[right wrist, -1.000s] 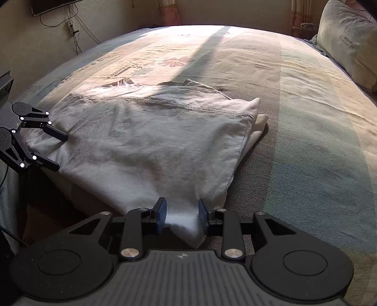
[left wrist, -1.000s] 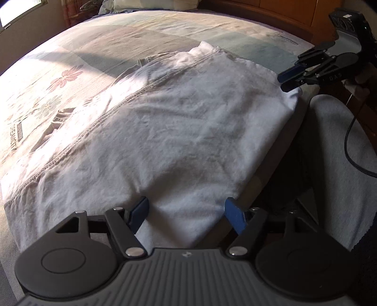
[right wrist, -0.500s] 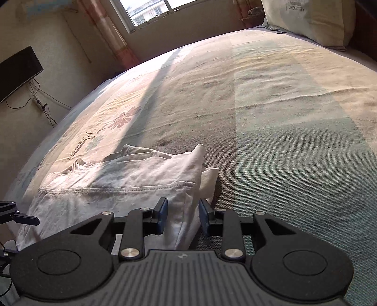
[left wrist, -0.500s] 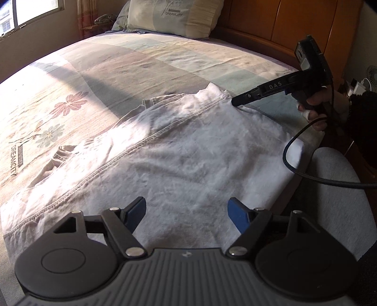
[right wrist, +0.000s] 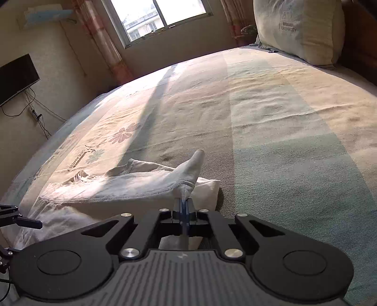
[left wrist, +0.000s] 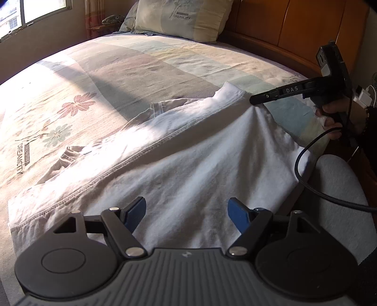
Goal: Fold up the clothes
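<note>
My right gripper (right wrist: 183,207) pinches the shirt (left wrist: 188,169) at its corner nearest the pillow (left wrist: 181,18); my left gripper (left wrist: 186,213) hovers spread, empty, over the hem farthest from it. With only 1 corner pinched, lifting could drag the shirt askew.

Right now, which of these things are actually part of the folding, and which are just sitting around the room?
Part of the job:
- white garment, spread on the bed
- right gripper, shut on its corner
- left gripper, open above the cloth

Just lying about:
- pillow
- flowered bedspread
- wall television
- window
</note>
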Available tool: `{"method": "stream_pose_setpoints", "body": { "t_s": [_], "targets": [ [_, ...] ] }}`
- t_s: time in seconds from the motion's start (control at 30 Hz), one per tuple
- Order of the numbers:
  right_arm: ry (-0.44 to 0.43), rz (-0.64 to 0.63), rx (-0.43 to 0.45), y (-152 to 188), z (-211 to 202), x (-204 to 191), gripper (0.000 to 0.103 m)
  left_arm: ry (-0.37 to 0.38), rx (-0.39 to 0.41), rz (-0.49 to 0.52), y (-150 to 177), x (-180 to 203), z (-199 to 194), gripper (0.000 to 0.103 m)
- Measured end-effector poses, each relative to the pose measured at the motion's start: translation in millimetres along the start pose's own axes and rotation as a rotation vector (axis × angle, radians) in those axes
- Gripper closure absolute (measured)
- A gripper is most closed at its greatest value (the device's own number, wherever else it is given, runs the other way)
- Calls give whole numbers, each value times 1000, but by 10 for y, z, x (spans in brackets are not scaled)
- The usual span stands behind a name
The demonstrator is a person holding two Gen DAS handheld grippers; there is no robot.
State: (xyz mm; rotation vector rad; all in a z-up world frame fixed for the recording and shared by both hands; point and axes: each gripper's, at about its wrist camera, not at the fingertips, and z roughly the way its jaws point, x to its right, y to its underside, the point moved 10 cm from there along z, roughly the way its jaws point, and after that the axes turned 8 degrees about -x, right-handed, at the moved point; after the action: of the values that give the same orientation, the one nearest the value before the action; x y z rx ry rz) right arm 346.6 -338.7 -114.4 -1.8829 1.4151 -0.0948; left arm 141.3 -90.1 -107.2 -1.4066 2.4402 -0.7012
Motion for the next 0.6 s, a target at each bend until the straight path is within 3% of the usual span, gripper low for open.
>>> {"method": "stream_pose_setpoints", "body": {
  "t_s": [0.17, 0.23, 0.6],
  "targets": [
    [48, 35, -43, 74, 68, 158, 96, -12, 9, 2, 7, -28, -59, 26],
    [44, 54, -3, 59, -87, 143, 93, -19, 11, 6, 25, -56, -90, 26],
    [116, -172, -205, 888, -321, -323, 89, -40, -23, 40, 123, -100, -35, 26]
  ]
}}
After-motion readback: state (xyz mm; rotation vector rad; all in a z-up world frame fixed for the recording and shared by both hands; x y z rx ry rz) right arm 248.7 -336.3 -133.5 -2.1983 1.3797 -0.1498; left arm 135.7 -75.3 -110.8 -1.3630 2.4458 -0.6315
